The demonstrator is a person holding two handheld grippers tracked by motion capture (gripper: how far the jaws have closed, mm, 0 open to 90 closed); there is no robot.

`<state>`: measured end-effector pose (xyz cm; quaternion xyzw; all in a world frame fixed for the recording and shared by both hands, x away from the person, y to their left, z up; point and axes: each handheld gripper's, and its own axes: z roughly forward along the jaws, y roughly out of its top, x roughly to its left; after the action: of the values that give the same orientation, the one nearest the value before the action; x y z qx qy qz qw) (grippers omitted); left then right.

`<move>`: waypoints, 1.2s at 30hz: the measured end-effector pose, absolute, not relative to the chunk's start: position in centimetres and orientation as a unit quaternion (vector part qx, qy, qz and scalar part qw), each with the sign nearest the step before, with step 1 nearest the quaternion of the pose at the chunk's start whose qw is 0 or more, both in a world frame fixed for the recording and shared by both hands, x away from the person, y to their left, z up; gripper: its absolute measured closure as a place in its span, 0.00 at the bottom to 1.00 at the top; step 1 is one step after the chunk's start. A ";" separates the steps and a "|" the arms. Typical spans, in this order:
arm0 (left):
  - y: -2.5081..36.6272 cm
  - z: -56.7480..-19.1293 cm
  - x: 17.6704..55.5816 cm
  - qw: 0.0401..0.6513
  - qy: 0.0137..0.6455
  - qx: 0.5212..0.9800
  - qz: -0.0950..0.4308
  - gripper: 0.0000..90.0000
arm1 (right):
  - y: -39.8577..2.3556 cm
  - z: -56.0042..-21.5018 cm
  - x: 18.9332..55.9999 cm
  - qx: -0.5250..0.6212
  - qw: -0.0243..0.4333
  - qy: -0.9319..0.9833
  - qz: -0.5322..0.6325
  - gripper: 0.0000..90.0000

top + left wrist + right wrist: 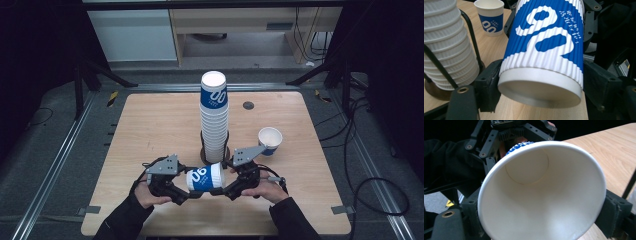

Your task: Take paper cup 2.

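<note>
We hold the paper cup [205,178] sideways above the table's near edge, left gripper [186,192] clamping its base, right gripper [226,190] its rim; we squeeze lightly, avoiding crushing

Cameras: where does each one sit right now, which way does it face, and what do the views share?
High view: above the person's side, facing forward and down on the table; both hands, left gripper and right gripper show.
Left gripper view: rides the left gripper, facing the base of the sideways cup, its jaws either side.
Right gripper view: rides the right gripper, facing into that cup's open mouth, jaws at the rim.
Shared: the sideways cup; high and left gripper views also share the cup stack and upright cup.
</note>
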<state>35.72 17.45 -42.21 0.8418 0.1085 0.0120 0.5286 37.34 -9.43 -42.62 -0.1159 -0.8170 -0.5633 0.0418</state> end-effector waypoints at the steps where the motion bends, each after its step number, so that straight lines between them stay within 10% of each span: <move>1: 17.5 -42.2 35.7 0.529 0.110 0.841 0.014 0.24 | -9.5 -42.6 37.4 -0.118 0.039 -0.818 -0.562 0.17; 36: 16.9 -43.5 36.0 0.400 0.109 0.906 0.082 0.17 | -6.4 -42.2 38.3 -0.103 0.005 -0.895 -0.433 0.16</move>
<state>36.00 16.90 -43.47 0.9064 0.1089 0.0823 0.3998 38.33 -6.37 -42.17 -0.1030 -0.8955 -0.4330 0.0053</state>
